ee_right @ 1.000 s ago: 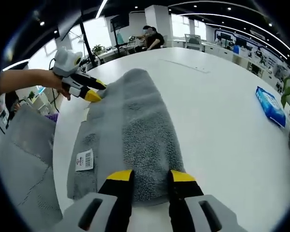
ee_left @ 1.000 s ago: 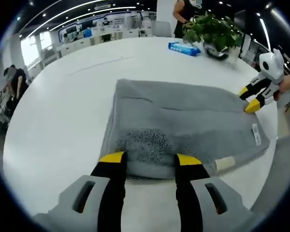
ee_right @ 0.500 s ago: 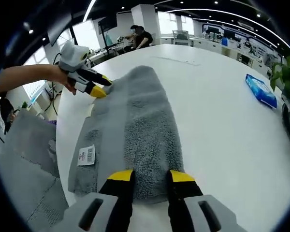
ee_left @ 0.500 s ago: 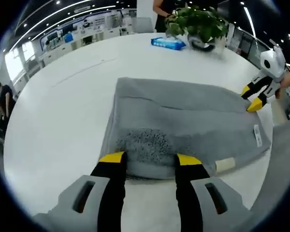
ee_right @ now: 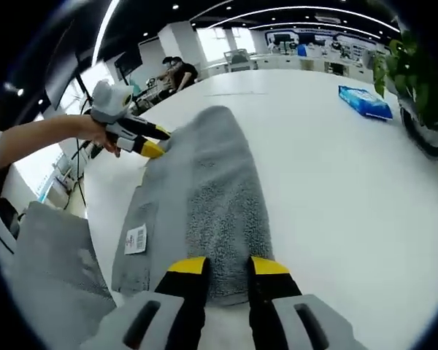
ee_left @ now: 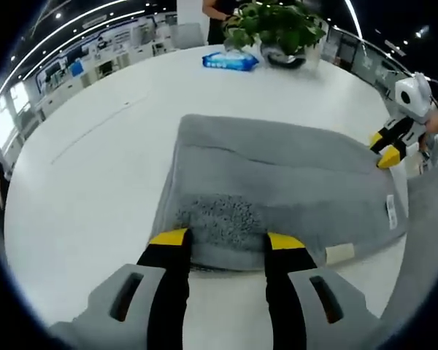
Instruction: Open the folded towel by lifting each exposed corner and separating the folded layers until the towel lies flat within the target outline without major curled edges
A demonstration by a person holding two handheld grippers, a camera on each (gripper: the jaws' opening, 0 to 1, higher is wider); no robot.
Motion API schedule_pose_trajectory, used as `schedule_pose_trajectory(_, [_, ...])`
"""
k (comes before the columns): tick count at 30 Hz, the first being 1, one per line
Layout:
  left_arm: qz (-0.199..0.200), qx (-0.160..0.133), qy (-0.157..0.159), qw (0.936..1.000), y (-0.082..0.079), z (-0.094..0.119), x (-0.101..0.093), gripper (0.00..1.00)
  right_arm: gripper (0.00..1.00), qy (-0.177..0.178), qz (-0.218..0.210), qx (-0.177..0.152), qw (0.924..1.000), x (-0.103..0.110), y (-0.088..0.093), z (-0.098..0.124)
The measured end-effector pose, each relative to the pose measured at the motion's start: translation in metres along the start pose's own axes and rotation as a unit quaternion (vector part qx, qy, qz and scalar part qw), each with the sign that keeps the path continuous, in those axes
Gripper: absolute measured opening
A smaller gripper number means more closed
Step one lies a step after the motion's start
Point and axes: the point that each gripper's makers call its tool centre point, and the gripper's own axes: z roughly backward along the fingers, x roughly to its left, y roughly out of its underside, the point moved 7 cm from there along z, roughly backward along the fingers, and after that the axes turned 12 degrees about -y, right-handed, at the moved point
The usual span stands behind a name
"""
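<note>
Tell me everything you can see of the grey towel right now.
The grey towel looks like looped terry cloth, still folded in layers, lying flat on the white table with its long side near the table's edge. A white barcode tag and a small pale label show near one end. The left claw sits at one short end, its tips astride the folded edge; the right claw likewise sits at the opposite end.

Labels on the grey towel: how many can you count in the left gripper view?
2. A white barcode label lies flat near the towel's far right corner; a cream tab sticks out from its near edge. Others may be hidden inside the folds.
</note>
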Motion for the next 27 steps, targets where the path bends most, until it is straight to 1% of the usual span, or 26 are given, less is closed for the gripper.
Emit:
schedule_pose_trajectory(4, [-0.019, 0.007, 0.013, 0.9997, -0.007, -0.005, 0.000, 0.39, 0.17, 0.001, 0.002, -0.001, 1.0000, 0.003, 0.004, 0.001])
schedule_pose_trajectory(7, [-0.030, 0.008, 0.020, 0.9993, -0.012, -0.010, 0.001, 0.39, 0.17, 0.003, -0.004, -0.002, 1.0000, 0.005, 0.005, 0.002])
schedule_pose_trajectory(14, [-0.045, 0.007, 0.031, 0.9985, -0.024, -0.021, 0.001, 0.39, 0.17, 0.010, 0.000, 0.012, 0.9999, 0.009, 0.006, 0.001])
schedule_pose_trajectory(16, [-0.053, 0.009, 0.036, 0.9979, -0.027, -0.023, 0.002, 0.39, 0.17, 0.010, 0.005, 0.014, 0.9998, 0.010, 0.007, 0.001])
schedule_pose_trajectory(20, [-0.062, 0.007, 0.044, 0.9971, -0.032, -0.028, 0.003, 0.39, 0.17, 0.003, 0.000, 0.013, 0.9999, 0.010, 0.009, 0.002])
schedule_pose_trajectory(22, [-0.068, 0.007, 0.048, 0.9965, -0.035, -0.030, 0.003, 0.39, 0.18, 0.002, 0.001, 0.017, 0.9999, 0.013, 0.009, 0.002])
schedule_pose_trajectory(25, [-0.080, 0.009, 0.055, 0.9952, -0.039, -0.033, 0.004, 0.39, 0.20, 0.008, 0.015, 0.026, 0.9995, 0.018, 0.010, 0.000])
schedule_pose_trajectory(27, [-0.085, 0.007, 0.060, 0.9945, -0.041, -0.036, 0.005, 0.39, 0.22, 0.009, 0.019, 0.027, 0.9994, 0.021, 0.011, -0.001])
